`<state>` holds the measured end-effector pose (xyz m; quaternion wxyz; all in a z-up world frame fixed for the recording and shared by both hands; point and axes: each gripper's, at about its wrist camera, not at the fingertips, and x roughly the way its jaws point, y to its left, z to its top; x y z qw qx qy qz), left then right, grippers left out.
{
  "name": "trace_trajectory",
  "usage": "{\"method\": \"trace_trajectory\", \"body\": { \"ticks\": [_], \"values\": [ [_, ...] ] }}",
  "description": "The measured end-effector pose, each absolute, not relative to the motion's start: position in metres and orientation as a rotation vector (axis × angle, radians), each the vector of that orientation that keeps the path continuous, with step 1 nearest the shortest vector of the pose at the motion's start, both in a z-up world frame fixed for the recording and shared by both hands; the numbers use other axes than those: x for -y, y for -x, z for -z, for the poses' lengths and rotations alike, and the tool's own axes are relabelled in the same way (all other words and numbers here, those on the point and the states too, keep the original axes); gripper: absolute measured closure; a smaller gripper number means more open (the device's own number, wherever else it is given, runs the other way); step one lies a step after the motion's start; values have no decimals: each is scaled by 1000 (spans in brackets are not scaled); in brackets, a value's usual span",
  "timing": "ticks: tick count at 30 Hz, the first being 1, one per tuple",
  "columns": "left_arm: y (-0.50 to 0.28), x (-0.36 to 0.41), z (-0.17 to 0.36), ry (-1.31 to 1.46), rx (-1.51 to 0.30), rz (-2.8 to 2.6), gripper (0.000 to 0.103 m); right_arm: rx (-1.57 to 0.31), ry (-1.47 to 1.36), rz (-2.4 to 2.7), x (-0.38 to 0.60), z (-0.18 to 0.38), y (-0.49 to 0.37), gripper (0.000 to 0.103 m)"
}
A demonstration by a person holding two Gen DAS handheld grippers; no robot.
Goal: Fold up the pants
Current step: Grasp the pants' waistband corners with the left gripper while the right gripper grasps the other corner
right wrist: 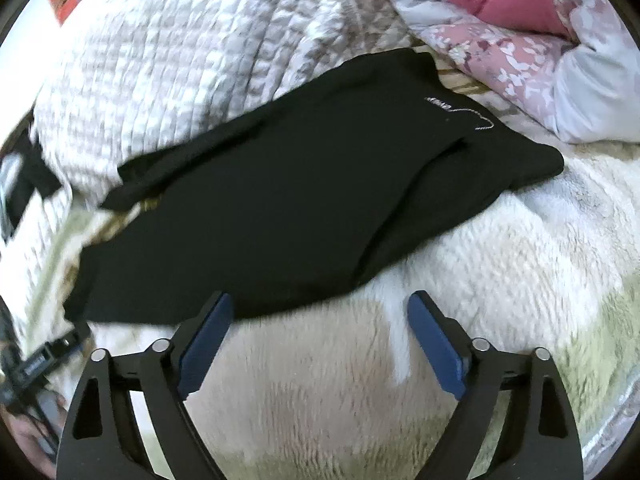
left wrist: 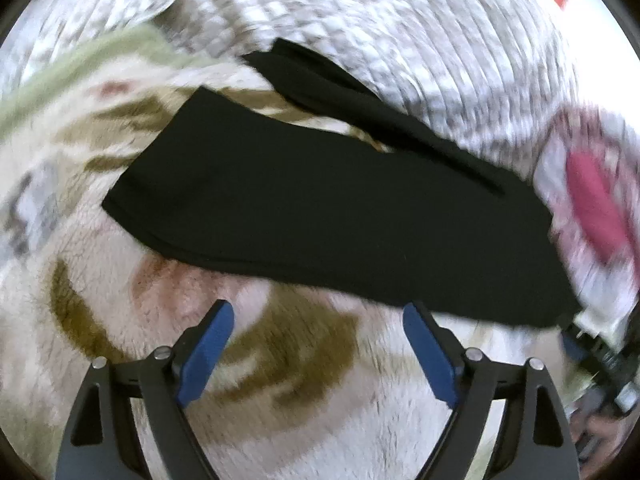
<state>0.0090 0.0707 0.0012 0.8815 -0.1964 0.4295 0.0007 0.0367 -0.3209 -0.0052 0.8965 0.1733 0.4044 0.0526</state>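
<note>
1. Across a fuzzy cream blanket [right wrist: 500, 248] with brown and pink patches lie the black pants [right wrist: 288, 200], folded lengthwise into one long flat shape.
2. My left gripper [left wrist: 318, 312] has its blue-padded fingers spread wide apart, holding nothing, just short of the pants' near edge.
3. My right gripper [right wrist: 320, 304] is likewise spread wide and empty, its left fingertip right at the pants' near edge.
4. Beyond the pants sits a quilted white-and-grey bedspread [right wrist: 160, 64]; a pink floral comforter [right wrist: 520, 52] is bunched at the waist end.
</note>
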Motion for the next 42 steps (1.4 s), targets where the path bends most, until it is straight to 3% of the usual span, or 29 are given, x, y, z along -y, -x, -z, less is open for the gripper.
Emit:
{"method": "trace_trajectory", "body": {
  "ticks": [8, 10, 13, 18, 19, 20, 23, 34, 42],
  "values": [
    [-34, -90, 6, 509, -857, 1, 17, -801, -475, -91, 340, 1, -66, 24],
    [-40, -90, 6, 504, -851, -7, 18, -779, -489, -81, 345, -2, -71, 34],
    [-43, -96, 7, 494, -849, -44, 33, -758, -524, -53, 357, -2, -72, 51],
    [-47, -104, 9, 492, -848, -94, 57, -752, -532, -36, 363, -1, -74, 67],
    [-47, -105, 9, 483, -848, -106, 68, -753, -523, -20, 364, -1, -74, 73],
    [-48, -106, 9, 481, -850, -117, 78, -752, -529, -5, 368, -1, -73, 85],
    [-48, -110, 8, 486, -851, -120, 97, -759, -575, -18, 376, 2, -74, 93],
    [-1, -110, -39, 469, -802, -96, 99, -733, -567, -67, 381, -46, -28, 97],
    [76, -103, -32, 470, -819, -92, 99, -883, -566, -5, 385, -10, 32, 96]
  ]
}}
